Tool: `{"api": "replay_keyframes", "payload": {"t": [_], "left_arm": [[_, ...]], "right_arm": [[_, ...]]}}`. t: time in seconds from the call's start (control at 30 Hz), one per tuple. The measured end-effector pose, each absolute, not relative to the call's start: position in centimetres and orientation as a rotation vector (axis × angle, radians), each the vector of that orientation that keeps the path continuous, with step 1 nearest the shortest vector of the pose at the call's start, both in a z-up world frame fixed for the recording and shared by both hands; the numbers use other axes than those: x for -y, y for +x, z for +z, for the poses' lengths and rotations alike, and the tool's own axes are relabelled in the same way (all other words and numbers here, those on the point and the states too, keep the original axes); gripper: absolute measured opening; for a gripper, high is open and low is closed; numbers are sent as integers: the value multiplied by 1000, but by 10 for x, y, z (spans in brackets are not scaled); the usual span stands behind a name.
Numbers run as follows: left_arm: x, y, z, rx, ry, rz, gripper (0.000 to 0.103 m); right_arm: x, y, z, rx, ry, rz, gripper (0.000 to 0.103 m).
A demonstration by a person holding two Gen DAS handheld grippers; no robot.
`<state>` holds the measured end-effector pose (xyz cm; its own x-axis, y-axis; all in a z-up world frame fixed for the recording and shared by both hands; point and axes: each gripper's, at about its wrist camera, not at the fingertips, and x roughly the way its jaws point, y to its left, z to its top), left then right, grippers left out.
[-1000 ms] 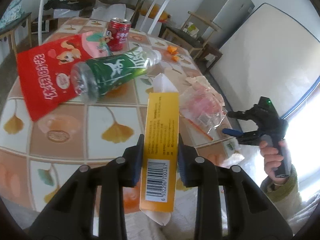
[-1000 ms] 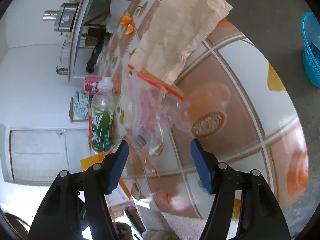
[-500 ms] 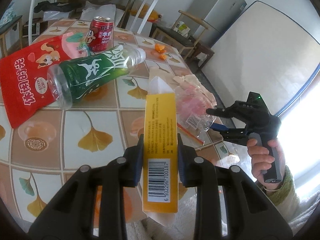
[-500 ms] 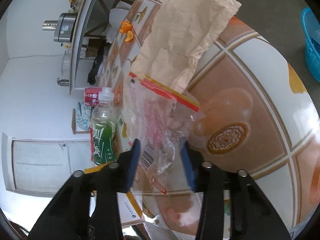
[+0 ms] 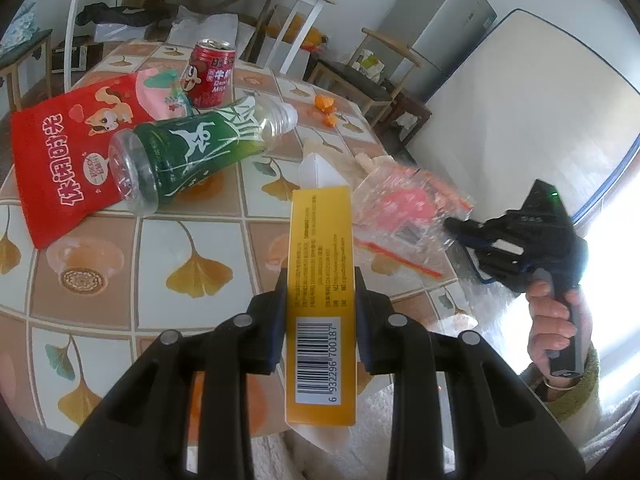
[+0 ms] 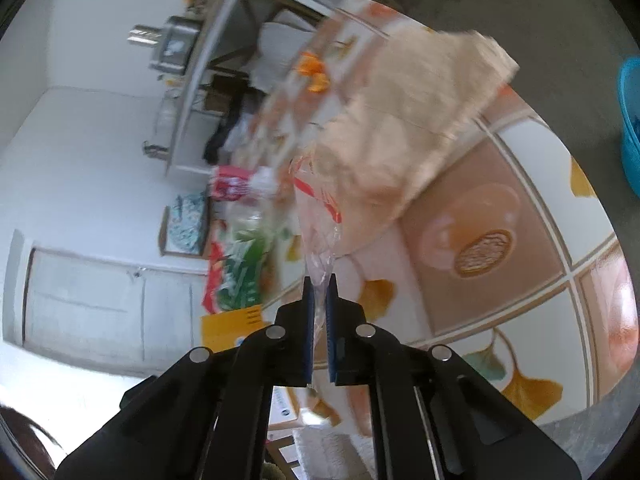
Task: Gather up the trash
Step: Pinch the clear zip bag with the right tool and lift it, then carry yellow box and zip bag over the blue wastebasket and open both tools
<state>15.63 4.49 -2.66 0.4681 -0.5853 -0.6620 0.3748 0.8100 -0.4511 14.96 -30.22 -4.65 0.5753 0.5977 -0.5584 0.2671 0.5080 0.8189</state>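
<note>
Tiled table (image 5: 192,240), yellow carton (image 5: 322,280) lengthwise, pointing away from camera

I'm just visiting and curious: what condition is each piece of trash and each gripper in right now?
Yellow box: clamped in left gripper, top flap open.
Clear bag: pinched by right gripper, partly lifted.
Green bottle: lying on its side, capless.
Red can: upright, opened.
Red snack bag: lying flat.
Brown paper: crumpled on table.

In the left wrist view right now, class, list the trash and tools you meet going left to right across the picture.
Red snack bag → green bottle → yellow box in the left gripper → clear plastic bag → right gripper.
</note>
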Motion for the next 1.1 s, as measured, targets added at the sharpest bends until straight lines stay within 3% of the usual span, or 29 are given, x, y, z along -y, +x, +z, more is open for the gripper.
{"api": "replay_keyframes", "payload": {"t": [0.33,0.57,0.87,1.1], "left_arm": [[-42,144,0,-864,-281,-604,27],[7,148,32,-821,-249,-719,27],[174,170,54,-868,-115,-991,27],[358,187,4,-1103,43,-1107,27]], "right_arm": [[310,122,13,-844,975,339,5],[361,64,47,-690,944,259,5],[479,-41,50,-522,939,-129,5],[564,-78,-17,-600,985,-426,5]]}}
